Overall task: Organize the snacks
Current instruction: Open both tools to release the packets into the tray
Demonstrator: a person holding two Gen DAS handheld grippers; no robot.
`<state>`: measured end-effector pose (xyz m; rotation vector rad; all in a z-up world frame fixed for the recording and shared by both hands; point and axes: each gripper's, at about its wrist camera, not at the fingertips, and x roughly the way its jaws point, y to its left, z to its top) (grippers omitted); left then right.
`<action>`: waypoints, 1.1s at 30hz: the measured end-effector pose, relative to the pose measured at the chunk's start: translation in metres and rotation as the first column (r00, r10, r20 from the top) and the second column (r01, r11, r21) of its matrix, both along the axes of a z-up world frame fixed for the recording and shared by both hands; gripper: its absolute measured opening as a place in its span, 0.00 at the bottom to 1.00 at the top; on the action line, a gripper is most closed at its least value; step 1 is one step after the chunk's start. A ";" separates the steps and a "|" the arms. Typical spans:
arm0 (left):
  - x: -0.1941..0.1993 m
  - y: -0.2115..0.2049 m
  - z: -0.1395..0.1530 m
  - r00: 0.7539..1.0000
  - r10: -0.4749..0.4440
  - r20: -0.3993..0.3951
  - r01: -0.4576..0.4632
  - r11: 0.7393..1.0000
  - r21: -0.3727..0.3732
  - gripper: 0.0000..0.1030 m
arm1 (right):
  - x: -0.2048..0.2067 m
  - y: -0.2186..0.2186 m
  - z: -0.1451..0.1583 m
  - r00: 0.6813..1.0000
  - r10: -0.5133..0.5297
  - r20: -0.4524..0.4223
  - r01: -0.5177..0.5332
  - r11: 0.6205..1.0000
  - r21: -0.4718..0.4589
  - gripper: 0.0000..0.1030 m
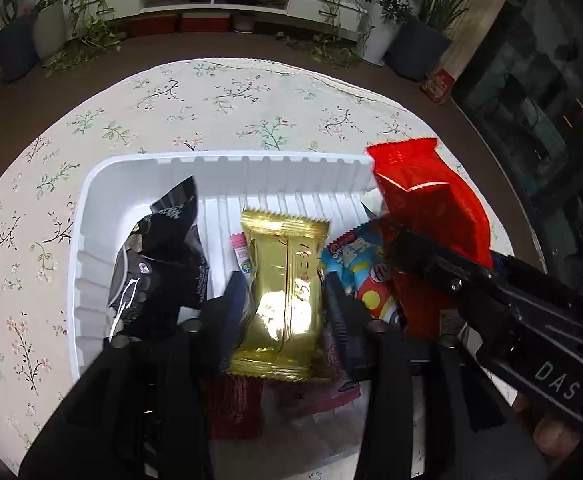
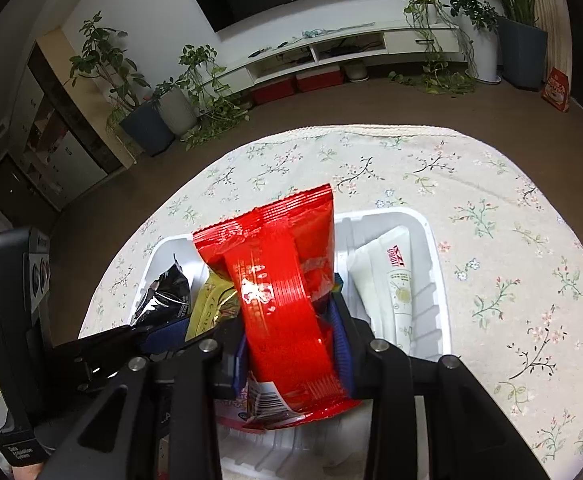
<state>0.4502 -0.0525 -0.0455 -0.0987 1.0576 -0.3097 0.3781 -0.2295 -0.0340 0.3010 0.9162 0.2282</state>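
A white ribbed tray (image 1: 227,162) sits on the flowered tablecloth and holds several snack packets. My left gripper (image 1: 285,300) is shut on a gold packet (image 1: 287,280) over the tray's middle. A black packet (image 1: 163,264) lies to its left, a blue and red cartoon packet (image 1: 361,268) to its right. My right gripper (image 2: 289,332) is shut on a red packet (image 2: 281,280), held upright over the tray (image 2: 431,248); this packet also shows in the left wrist view (image 1: 423,196). A white packet (image 2: 387,280) lies along the tray's right side.
A dark red packet (image 1: 233,408) and a pink packet (image 1: 323,392) lie in the tray's near end. The round table (image 2: 491,200) has bare cloth around the tray. Potted plants (image 2: 151,108) and a TV shelf (image 2: 331,52) stand beyond the floor.
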 end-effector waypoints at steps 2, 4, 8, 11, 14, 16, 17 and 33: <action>0.001 0.001 0.001 1.000 0.012 0.004 -0.012 1.000 0.011 0.57 | 0.000 0.001 -0.001 1.000 -0.002 -0.009 0.002 1.000 -0.004 0.43; 0.002 0.002 0.000 1.000 0.017 0.003 -0.017 1.000 0.006 0.57 | 0.002 0.000 -0.002 1.000 -0.002 -0.011 0.002 1.000 0.006 0.43; 0.003 0.007 0.002 0.999 0.029 0.013 -0.029 1.000 0.000 0.60 | 0.002 0.000 -0.002 1.000 -0.003 -0.014 0.004 1.000 0.018 0.51; 0.001 0.012 0.006 0.999 0.040 0.025 -0.040 0.999 -0.016 0.68 | 0.001 -0.003 -0.001 1.000 -0.010 -0.011 0.011 0.999 0.035 0.57; -0.003 0.015 0.011 0.999 0.040 0.038 -0.039 0.999 -0.021 0.68 | 0.000 -0.007 0.002 1.000 -0.016 -0.009 0.017 0.998 0.061 0.60; -0.007 0.016 0.015 0.998 0.041 0.043 -0.040 0.999 -0.028 0.68 | -0.001 -0.010 0.003 1.000 -0.016 -0.005 0.016 0.997 0.070 0.61; -0.008 0.017 0.016 0.998 0.042 0.045 -0.041 0.999 -0.031 0.68 | -0.001 -0.011 0.002 1.000 -0.016 -0.007 0.016 0.997 0.073 0.61; -0.064 0.039 0.053 0.991 0.041 0.127 -0.035 0.998 -0.052 0.83 | -0.012 -0.018 0.018 0.998 0.062 0.003 -0.062 0.979 0.197 0.73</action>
